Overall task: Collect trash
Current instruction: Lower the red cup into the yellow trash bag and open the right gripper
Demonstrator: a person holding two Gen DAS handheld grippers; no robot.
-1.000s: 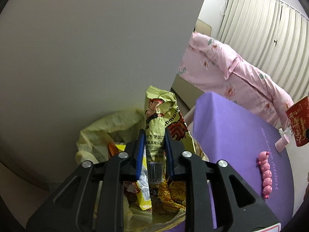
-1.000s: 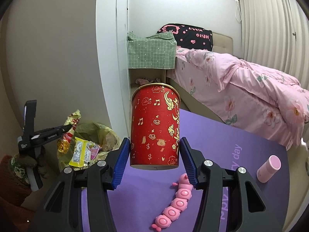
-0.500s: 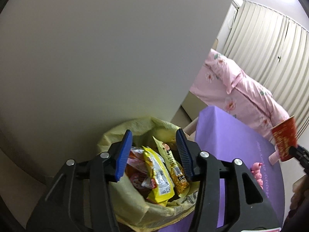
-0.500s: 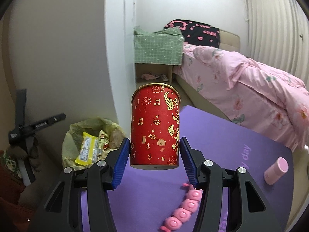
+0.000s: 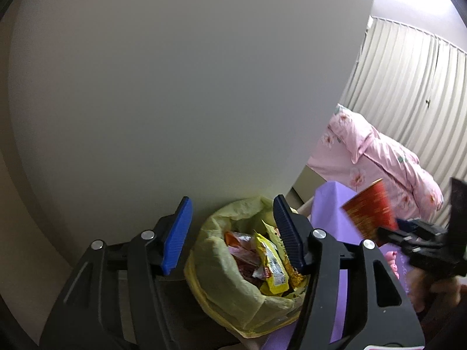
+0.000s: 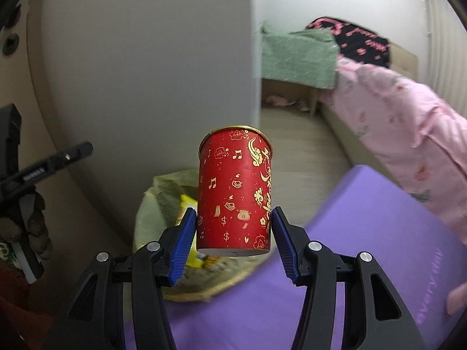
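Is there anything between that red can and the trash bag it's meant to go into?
Nothing visible blocks the way. The right gripper holds the red can in the air just short of the open yellow trash bag, whose mouth is uncovered. The left gripper is open and empty above the bag, at its far side.

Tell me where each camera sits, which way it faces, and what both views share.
Left wrist: rides the left gripper, looking down along its open blue fingers at the trash bag of wrappers by the wall.
Right wrist: rides the right gripper, facing the bed; its fingers clamp the red cup.
Shared: trash bag, red cup, purple mat, bed; each shows the other gripper.
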